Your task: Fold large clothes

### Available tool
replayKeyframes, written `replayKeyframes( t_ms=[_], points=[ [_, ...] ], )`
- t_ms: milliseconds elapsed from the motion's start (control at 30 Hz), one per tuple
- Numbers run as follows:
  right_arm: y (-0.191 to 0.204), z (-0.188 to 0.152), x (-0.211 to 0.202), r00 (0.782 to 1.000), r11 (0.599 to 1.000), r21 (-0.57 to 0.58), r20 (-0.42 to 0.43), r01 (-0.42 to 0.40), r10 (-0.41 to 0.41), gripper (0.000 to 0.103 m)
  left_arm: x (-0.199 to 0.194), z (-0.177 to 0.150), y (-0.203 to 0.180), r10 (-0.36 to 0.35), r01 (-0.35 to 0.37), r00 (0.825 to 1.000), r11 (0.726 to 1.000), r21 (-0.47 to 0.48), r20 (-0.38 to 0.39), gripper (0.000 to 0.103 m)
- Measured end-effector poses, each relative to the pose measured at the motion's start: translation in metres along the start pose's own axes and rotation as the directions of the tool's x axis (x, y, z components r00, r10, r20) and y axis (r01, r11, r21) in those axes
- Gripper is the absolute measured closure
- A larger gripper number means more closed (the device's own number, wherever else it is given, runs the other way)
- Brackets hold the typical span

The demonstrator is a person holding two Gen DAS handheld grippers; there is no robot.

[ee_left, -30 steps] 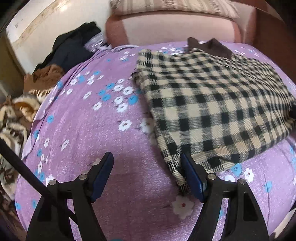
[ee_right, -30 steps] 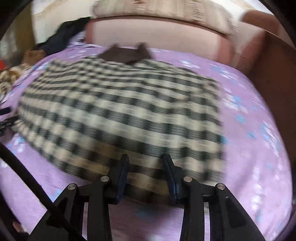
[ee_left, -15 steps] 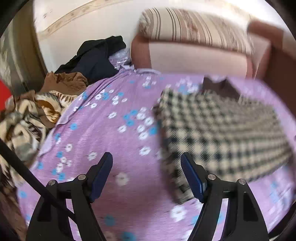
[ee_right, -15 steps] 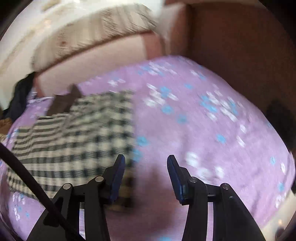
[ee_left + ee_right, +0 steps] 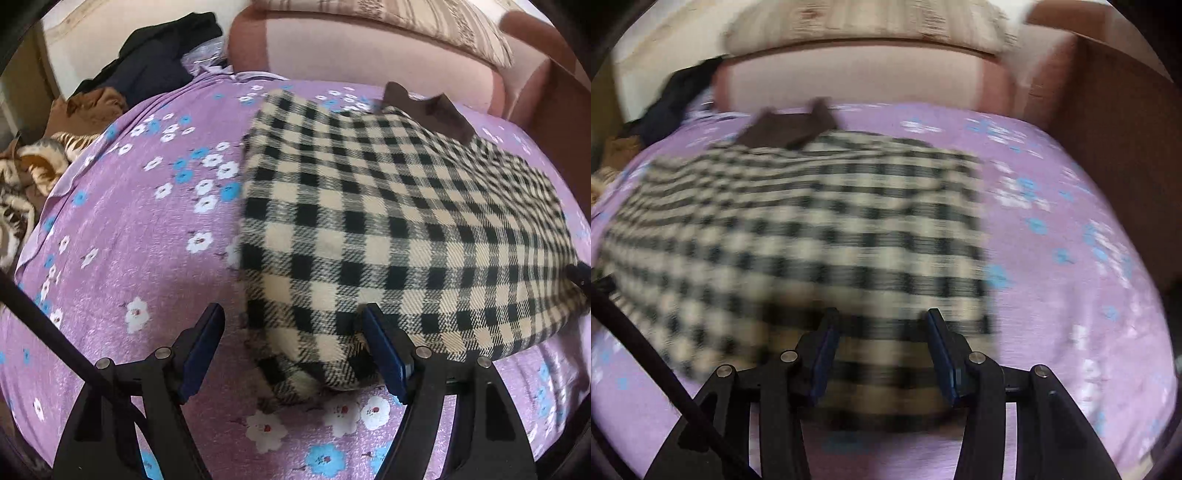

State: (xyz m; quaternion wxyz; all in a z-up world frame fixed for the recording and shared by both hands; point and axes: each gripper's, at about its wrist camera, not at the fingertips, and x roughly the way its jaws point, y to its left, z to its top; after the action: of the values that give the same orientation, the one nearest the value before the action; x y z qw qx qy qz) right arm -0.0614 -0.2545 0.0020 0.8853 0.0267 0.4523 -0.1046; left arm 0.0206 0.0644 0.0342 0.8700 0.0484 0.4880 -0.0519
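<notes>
here, the folded checked blanket (image 5: pixel 388 229) lies on the purple bedsheet (image 5: pixel 122 258), its near edge between both wide-open grippers, left (image 5: pixel 295 347) and right (image 5: pixel 881 345); half a second ago the right one faced bare sheet.

Purple floral bedsheet (image 5: pixel 122 266), striped pillow (image 5: pixel 424 22) on pink headboard (image 5: pixel 369 55), dark clothes pile (image 5: pixel 155 70) beyond.

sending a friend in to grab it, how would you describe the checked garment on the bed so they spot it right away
Look at the bed with the purple floral sheet, in front of the pink padded headboard. Spread on its right half is a thick cream-and-black checked garment with a dark brown collar at the headboard end. The clothes heaped off the bed's left side are plain black or brown, not checked.
</notes>
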Motion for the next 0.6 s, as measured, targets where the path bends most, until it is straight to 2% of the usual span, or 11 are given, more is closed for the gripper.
replayKeyframes(
  t_ms=[33,133,233,433,600],
  points=[
    [-0.014,0.002,0.001,1.0,0.998,0.048,-0.001,0.027,-0.027,0.053,-0.004,0.0,0.001,0.018,-0.018,1.0,1.0,-0.007,0.01,0.028],
    [-0.039,0.005,-0.009,0.999,0.99,0.133,0.021,0.042,-0.045,0.053,-0.017,0.001,-0.001,0.058,-0.059,0.997,0.998,0.001,0.052,0.028],
    [-0.039,0.008,-0.018,0.996,0.99,0.137,0.073,0.033,-0.043,0.053,-0.026,0.002,-0.006,0.088,-0.089,0.992,0.996,0.012,0.087,0.028],
    [0.005,0.006,-0.033,0.986,0.999,-0.021,0.164,0.024,-0.021,0.053,-0.034,0.001,-0.013,0.118,-0.124,0.986,0.991,0.046,0.119,0.028],
    [0.038,-0.003,-0.035,0.982,0.989,-0.14,0.191,0.041,-0.014,0.052,-0.034,0.0,-0.02,0.125,-0.134,0.984,0.989,0.069,0.128,0.028]
  ],
)
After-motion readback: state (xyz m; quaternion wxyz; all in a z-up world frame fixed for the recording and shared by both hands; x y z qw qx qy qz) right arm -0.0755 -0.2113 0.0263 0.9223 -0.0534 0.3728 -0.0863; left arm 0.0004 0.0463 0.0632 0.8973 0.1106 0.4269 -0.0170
